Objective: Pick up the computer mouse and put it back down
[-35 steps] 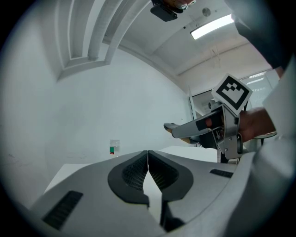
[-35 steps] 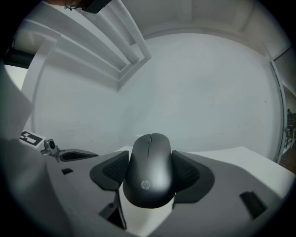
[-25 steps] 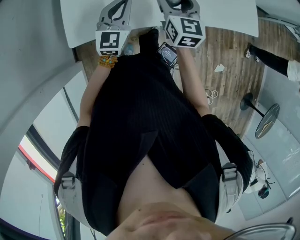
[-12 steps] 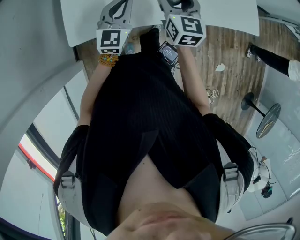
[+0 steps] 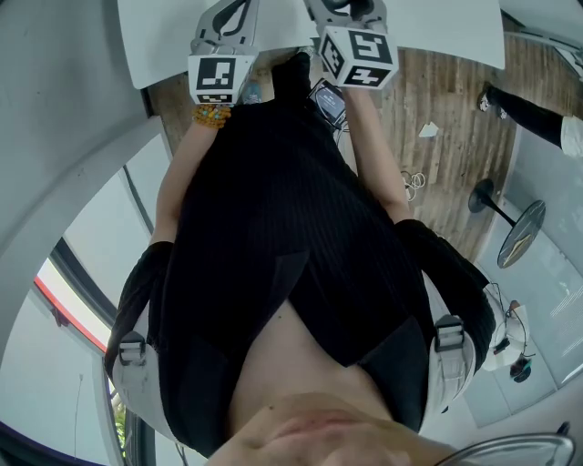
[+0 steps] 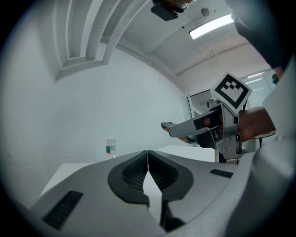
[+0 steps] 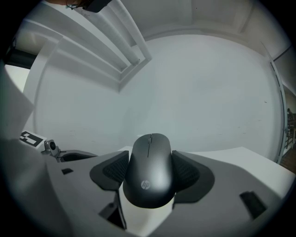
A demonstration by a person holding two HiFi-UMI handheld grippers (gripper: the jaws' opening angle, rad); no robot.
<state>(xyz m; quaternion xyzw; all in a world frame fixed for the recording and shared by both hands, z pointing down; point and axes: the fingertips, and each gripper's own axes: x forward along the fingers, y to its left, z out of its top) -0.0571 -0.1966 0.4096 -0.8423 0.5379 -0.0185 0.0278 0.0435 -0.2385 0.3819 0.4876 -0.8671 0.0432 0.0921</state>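
Observation:
A dark grey computer mouse [image 7: 150,181] with a logo on its back sits clamped between the ribbed pads of my right gripper [image 7: 149,163], lifted above the white table [image 7: 259,162], its wheel end pointing away. My left gripper [image 6: 147,158] is shut with nothing in it, its two pads meeting at the tip above the table [image 6: 69,169]. In the left gripper view the right gripper [image 6: 203,127] hangs to the right, held by a hand. In the head view both grippers are at the top edge, left gripper [image 5: 226,20] and right gripper [image 5: 351,9], and the mouse cannot be made out there.
The person's black-clothed torso fills most of the head view. A wooden floor [image 5: 437,118] lies to the right with a cable, a scrap of paper [image 5: 426,132] and a round stand [image 5: 519,232]. A small wall fitting [image 6: 109,147] is behind the table.
Hardly anything differs; the left gripper's marker cube has crept slightly up and right, and the right gripper stays where it was.

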